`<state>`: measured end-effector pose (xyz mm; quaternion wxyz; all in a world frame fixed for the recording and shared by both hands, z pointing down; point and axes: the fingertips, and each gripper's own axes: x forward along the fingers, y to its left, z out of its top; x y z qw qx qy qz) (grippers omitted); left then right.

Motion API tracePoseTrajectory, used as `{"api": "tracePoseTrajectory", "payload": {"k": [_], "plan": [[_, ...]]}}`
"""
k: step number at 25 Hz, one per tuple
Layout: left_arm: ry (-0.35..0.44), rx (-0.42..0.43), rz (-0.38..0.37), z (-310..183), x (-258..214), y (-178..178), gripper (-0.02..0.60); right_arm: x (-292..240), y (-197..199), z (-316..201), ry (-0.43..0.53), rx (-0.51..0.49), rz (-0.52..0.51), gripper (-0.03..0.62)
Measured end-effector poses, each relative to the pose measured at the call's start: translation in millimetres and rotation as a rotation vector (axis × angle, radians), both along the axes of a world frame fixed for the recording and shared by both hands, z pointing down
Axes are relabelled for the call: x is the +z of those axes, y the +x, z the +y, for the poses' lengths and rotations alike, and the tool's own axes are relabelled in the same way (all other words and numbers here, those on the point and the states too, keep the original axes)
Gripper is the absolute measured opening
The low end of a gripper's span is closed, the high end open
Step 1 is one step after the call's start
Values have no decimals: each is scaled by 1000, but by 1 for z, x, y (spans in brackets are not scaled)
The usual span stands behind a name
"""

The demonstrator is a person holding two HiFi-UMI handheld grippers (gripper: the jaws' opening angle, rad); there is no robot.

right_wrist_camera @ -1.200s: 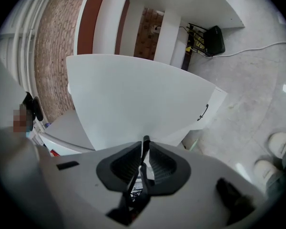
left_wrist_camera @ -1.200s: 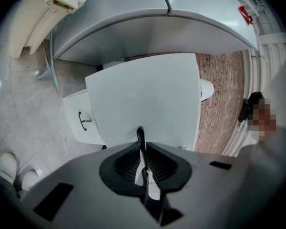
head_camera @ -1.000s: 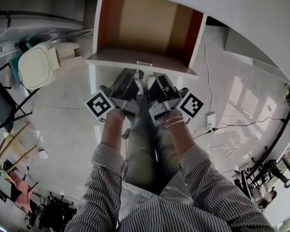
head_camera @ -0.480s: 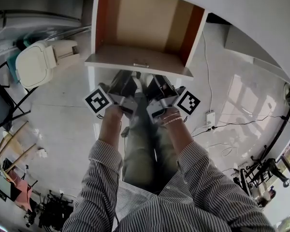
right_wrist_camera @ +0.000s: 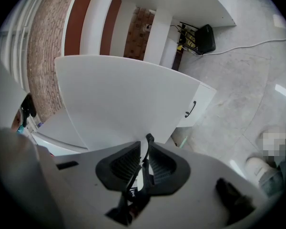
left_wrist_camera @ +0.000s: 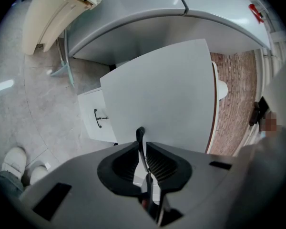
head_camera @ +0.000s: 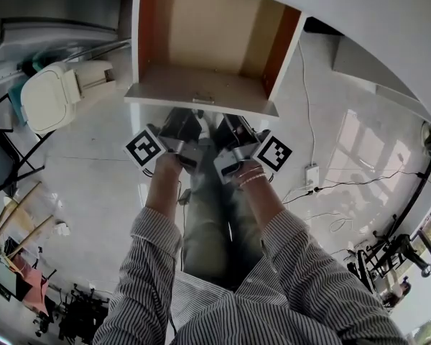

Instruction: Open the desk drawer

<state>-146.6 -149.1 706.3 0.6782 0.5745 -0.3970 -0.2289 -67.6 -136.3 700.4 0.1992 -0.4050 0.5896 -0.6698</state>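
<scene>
The one desk drawer (head_camera: 194, 42) stands pulled well out from under the white desk top (head_camera: 359, 20), at twelve o'clock from the person's hands. It is bare inside, with two red-brown side walls and a pale floor. On its white front sits one small metal handle (head_camera: 203, 99).

Two tongs hang just below that front, side by side and near each other, and neither touches the handle. The left gripper (head_camera: 187, 115) sits at eleven o'clock from the left hand (head_camera: 169, 167). The right gripper (head_camera: 228, 121) sits at eleven o'clock from the right hand (head_camera: 250, 177). Each carries one marker cube, two in all: one (head_camera: 145, 148) at the outer left, one (head_camera: 274, 153) at the outer right.

In its own view the left gripper (left_wrist_camera: 142, 144) has its two dark ribbed pads (left_wrist_camera: 126, 163) drawn close. Only a thin slit shows between them, and they grip nothing. The drawer's white panel (left_wrist_camera: 162, 89) fills the view ahead at twelve o'clock. The right gripper (right_wrist_camera: 147, 149) has just been closing its jaws. They stand at a like narrow slit, also on nothing, facing the same white panel (right_wrist_camera: 124, 99).

Lower down is one more white front with a single dark bow handle (left_wrist_camera: 99, 118), seen from the right as well (right_wrist_camera: 190, 109). Two white shoes (left_wrist_camera: 13, 159) rest on the grey floor at eight o'clock in the left gripper view. One cream plastic unit (head_camera: 54, 95) stands at nine o'clock from the drawer.
</scene>
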Motion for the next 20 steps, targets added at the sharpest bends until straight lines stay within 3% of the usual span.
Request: {"api": "tracePoseTrajectory", "payload": {"k": [6,20], "plan": [[-72,-41,-14,8,21,-8,41,8,-11,15,-16,-54,0,32],[-53,-26,-2,15,18,-11,41,6,-9,24,-15,-29,-16,32]]}}
